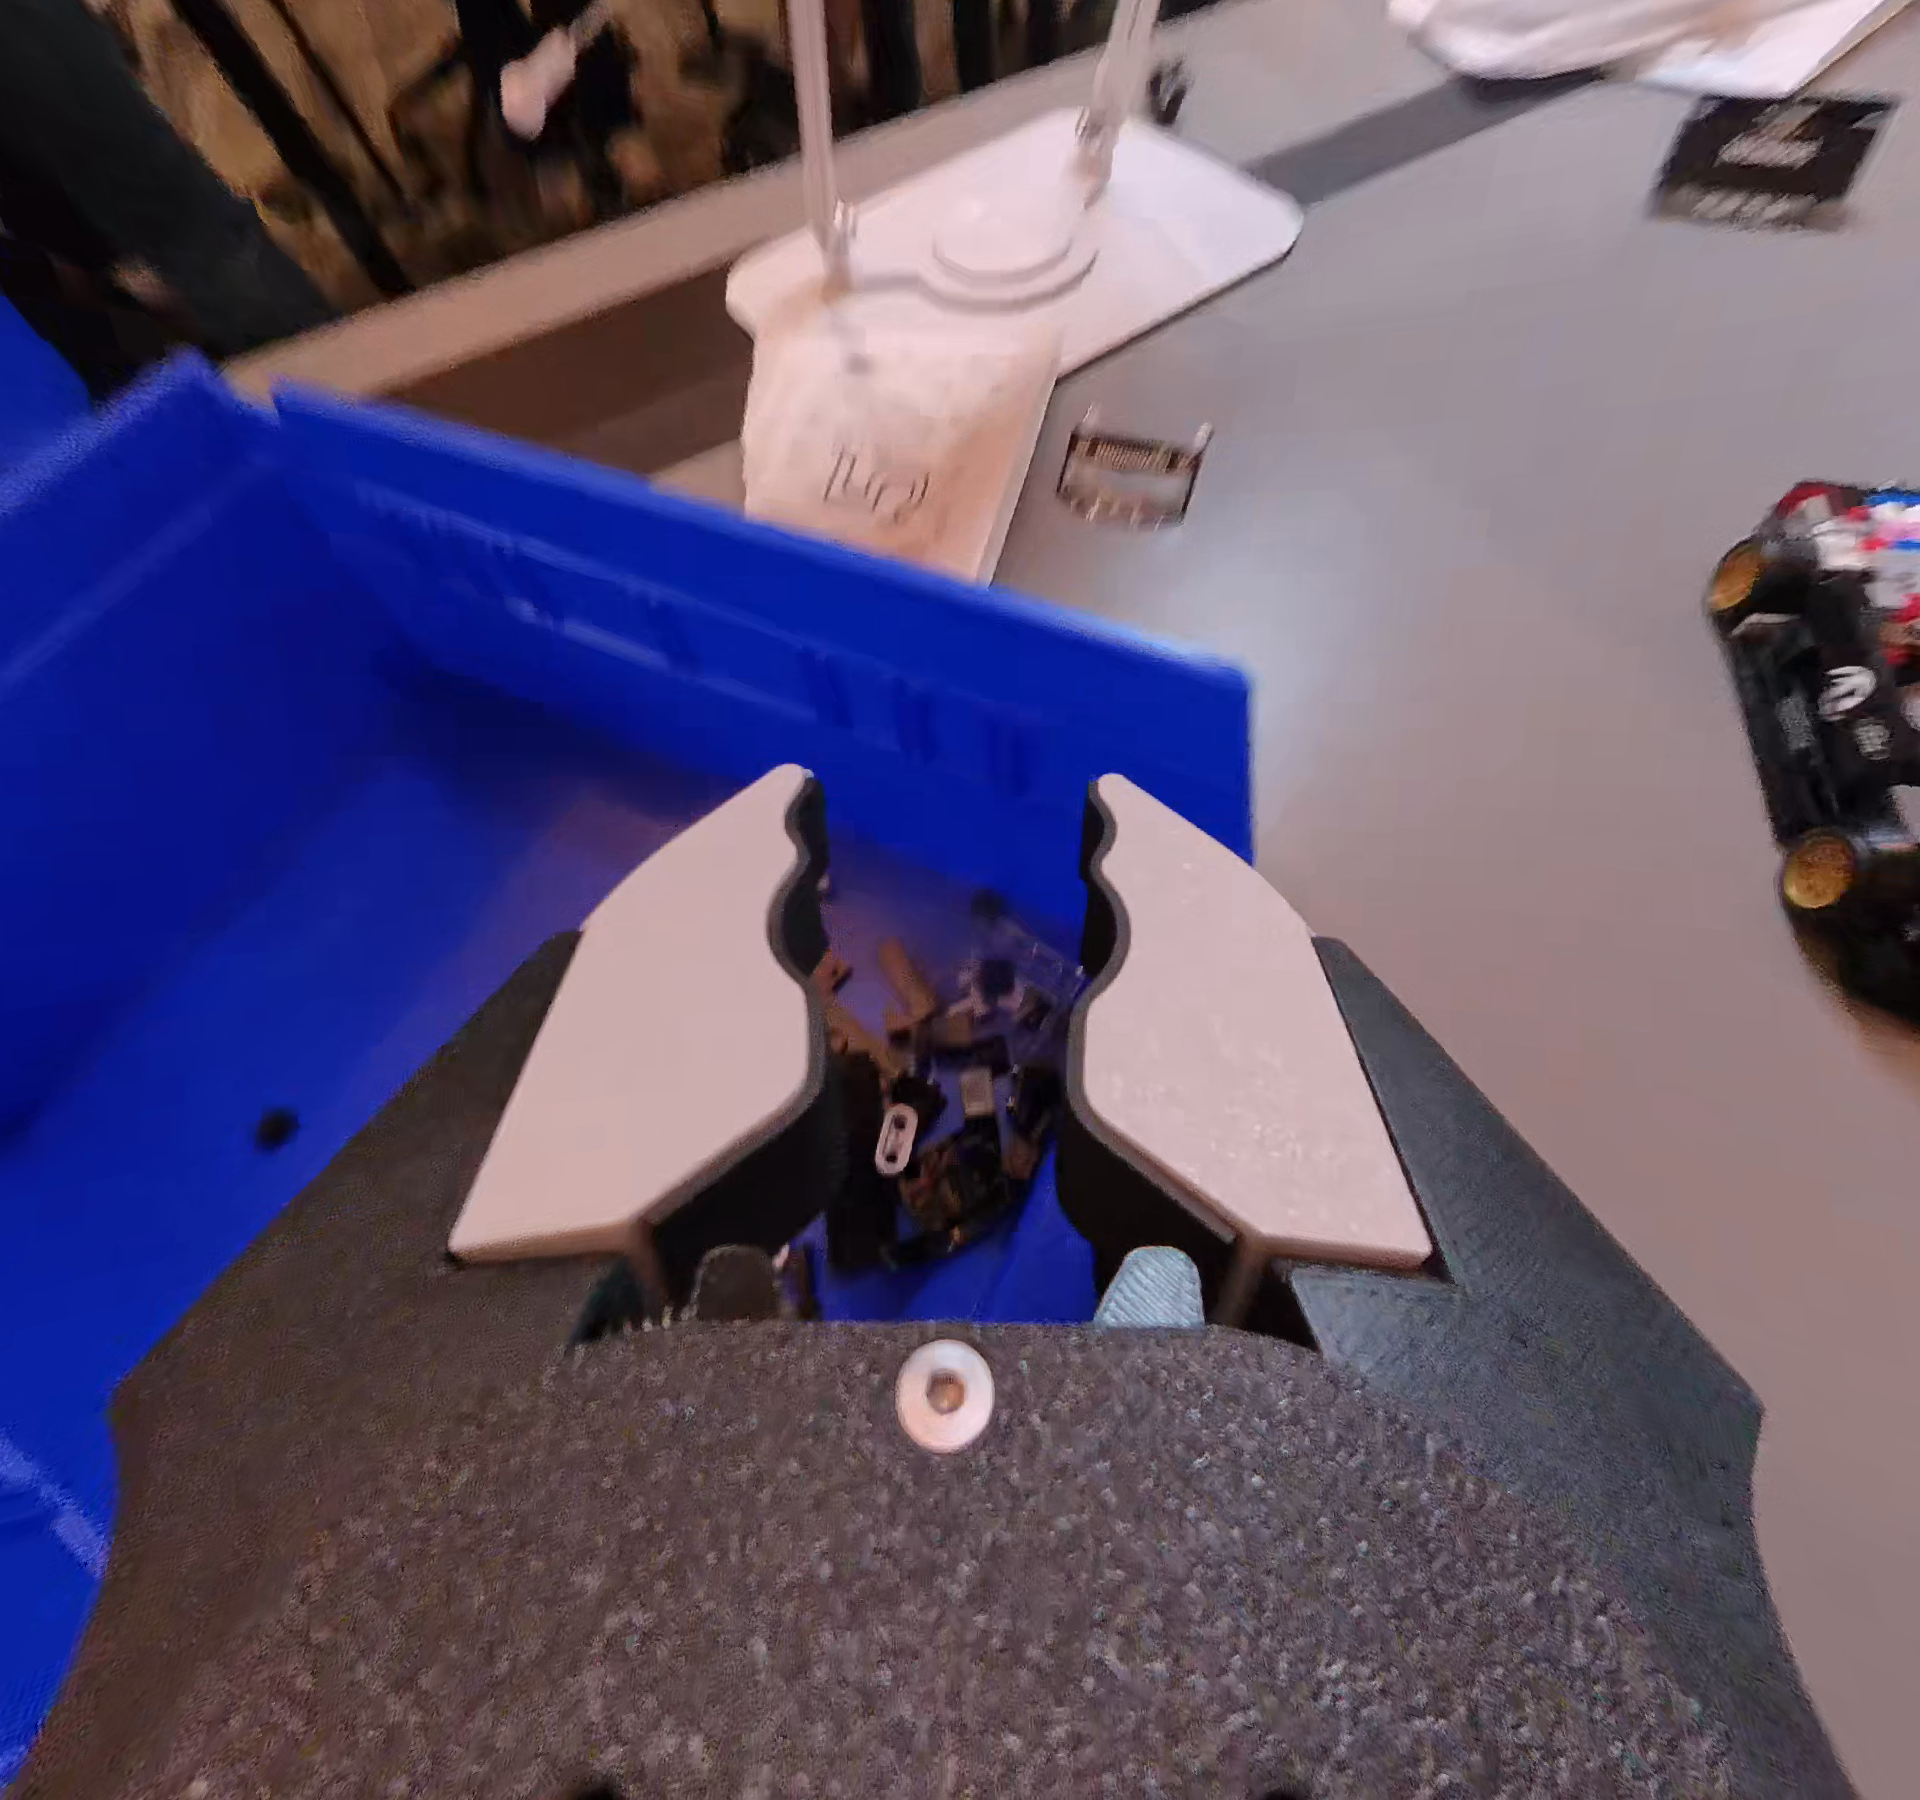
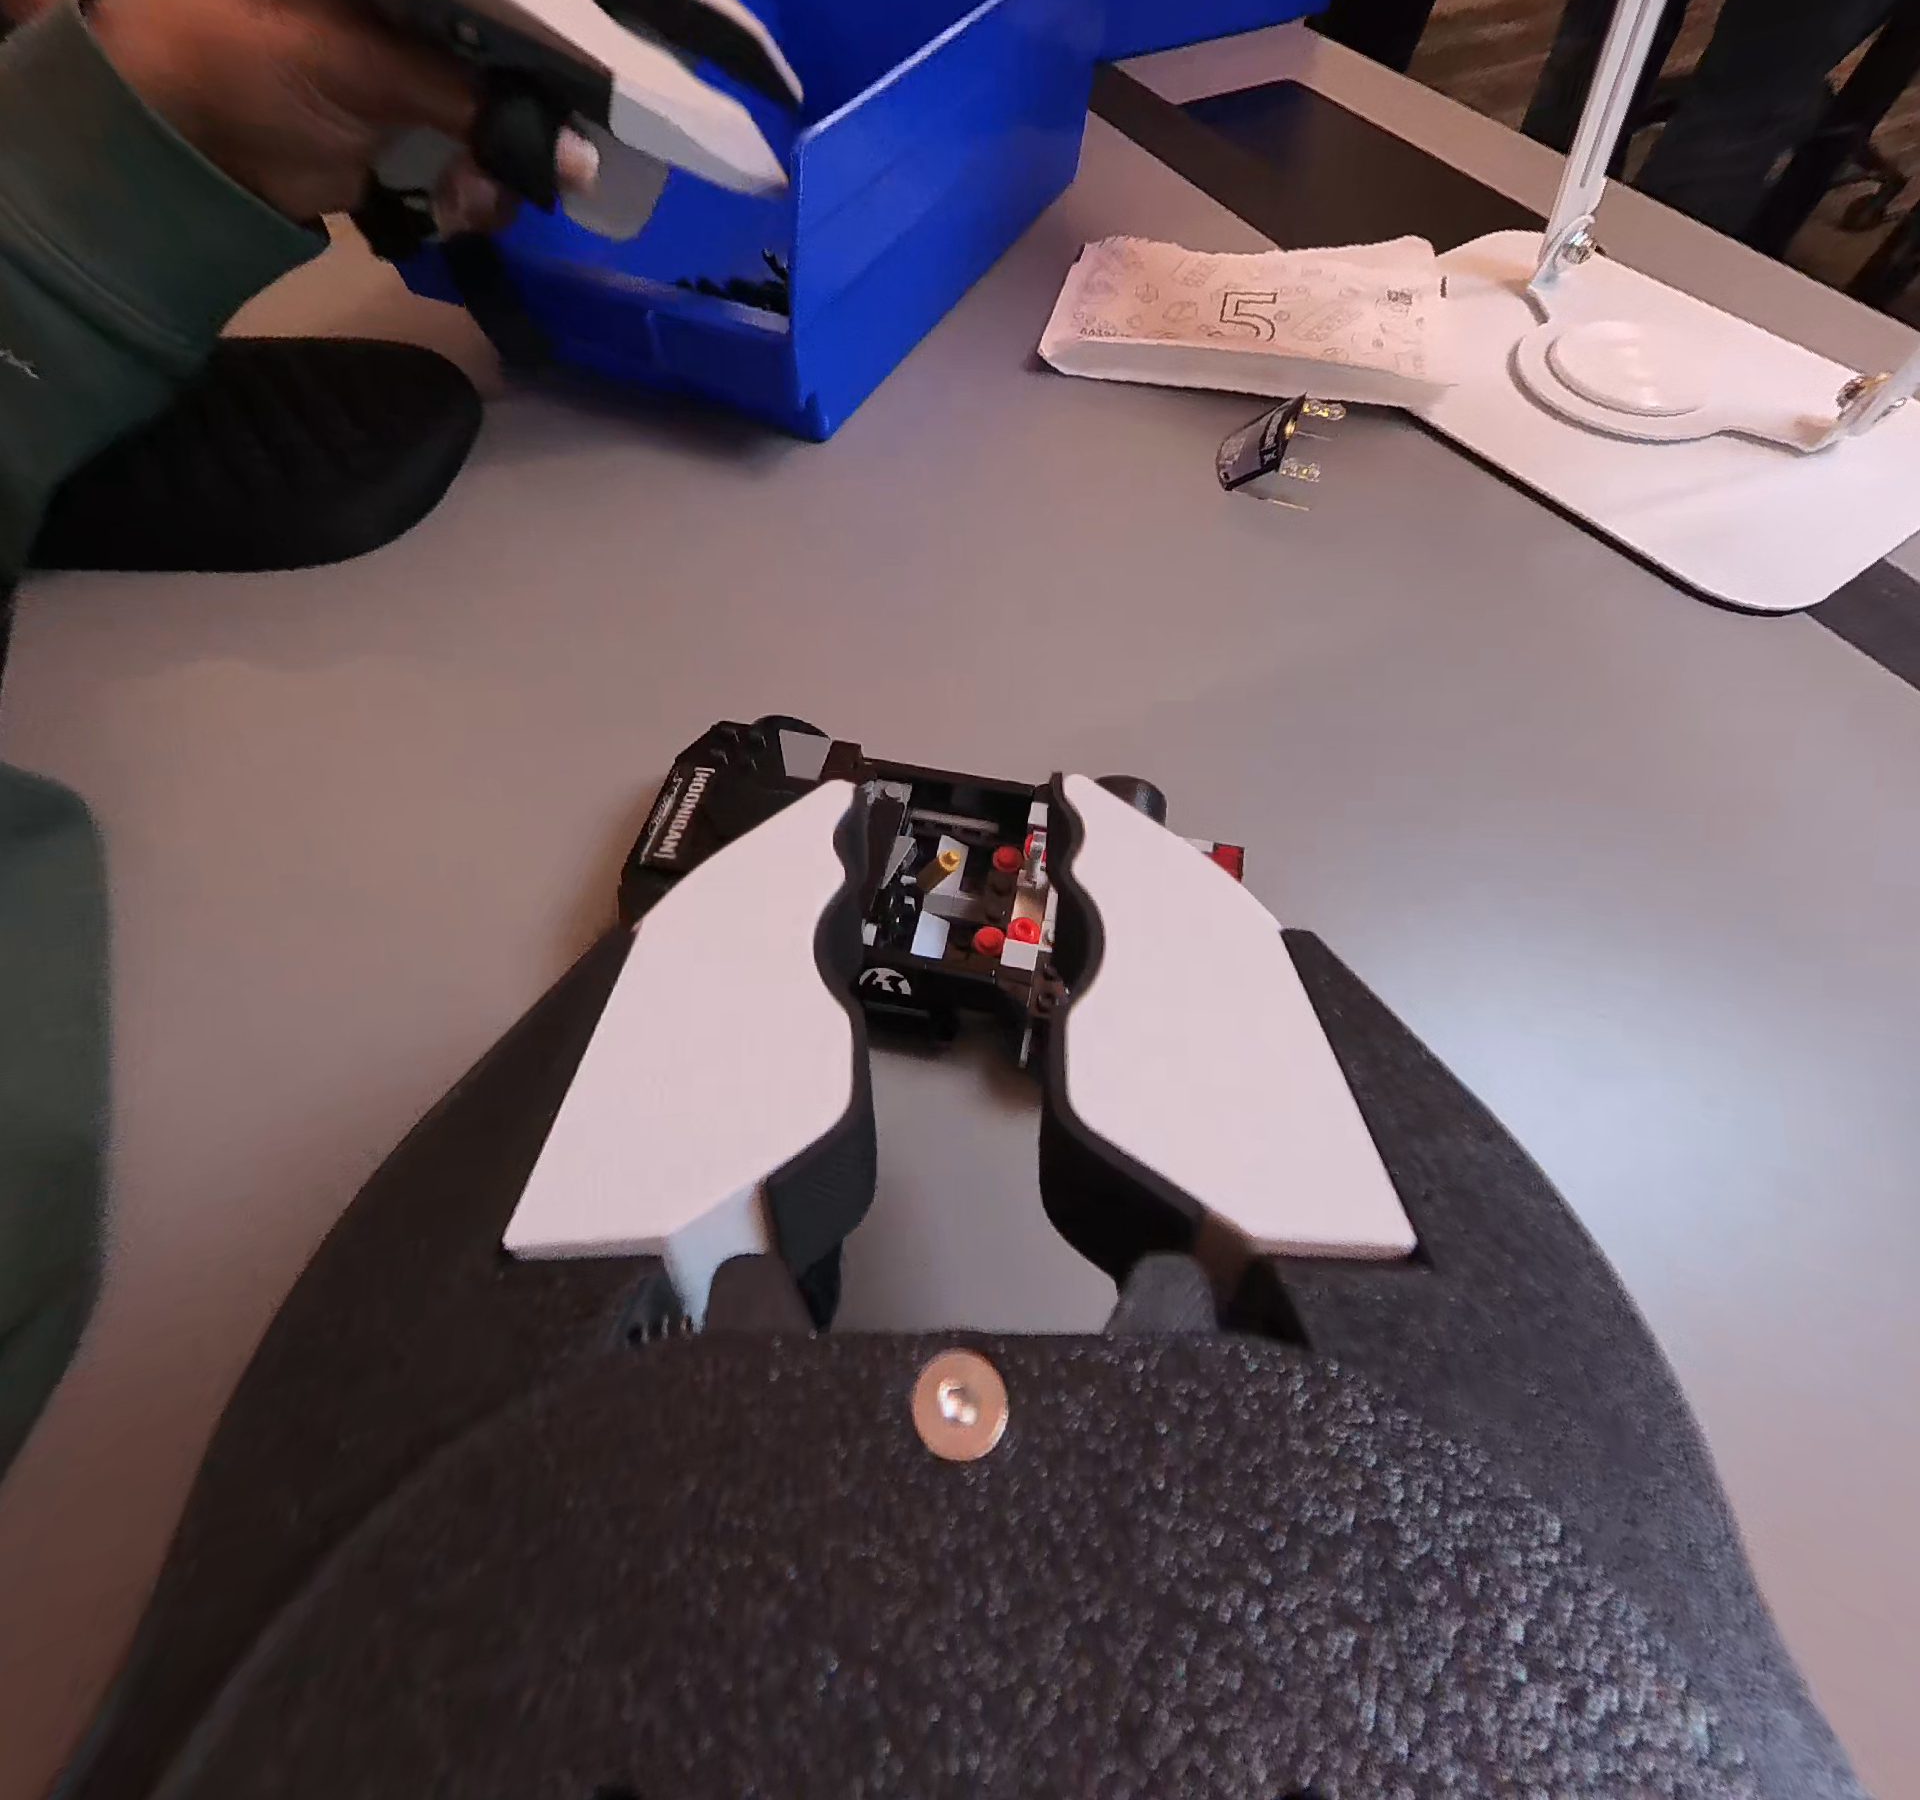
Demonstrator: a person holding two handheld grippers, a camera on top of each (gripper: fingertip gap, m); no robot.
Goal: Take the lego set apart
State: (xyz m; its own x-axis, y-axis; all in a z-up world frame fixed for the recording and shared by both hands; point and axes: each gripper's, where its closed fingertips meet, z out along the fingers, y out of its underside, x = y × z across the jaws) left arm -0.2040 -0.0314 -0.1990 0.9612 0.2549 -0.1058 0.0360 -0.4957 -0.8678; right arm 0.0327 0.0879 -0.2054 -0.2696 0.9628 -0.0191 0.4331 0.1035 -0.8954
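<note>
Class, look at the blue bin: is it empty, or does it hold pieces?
Not empty: the blue bin holds a small pile of dark loose pieces in one corner.

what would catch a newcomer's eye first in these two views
The bright blue bin stands out, with a heap of dark loose lego pieces in its corner below the open left gripper. Next is the half-stripped black lego car on the grey table, its red studs showing between the open right gripper's fingers.
</note>
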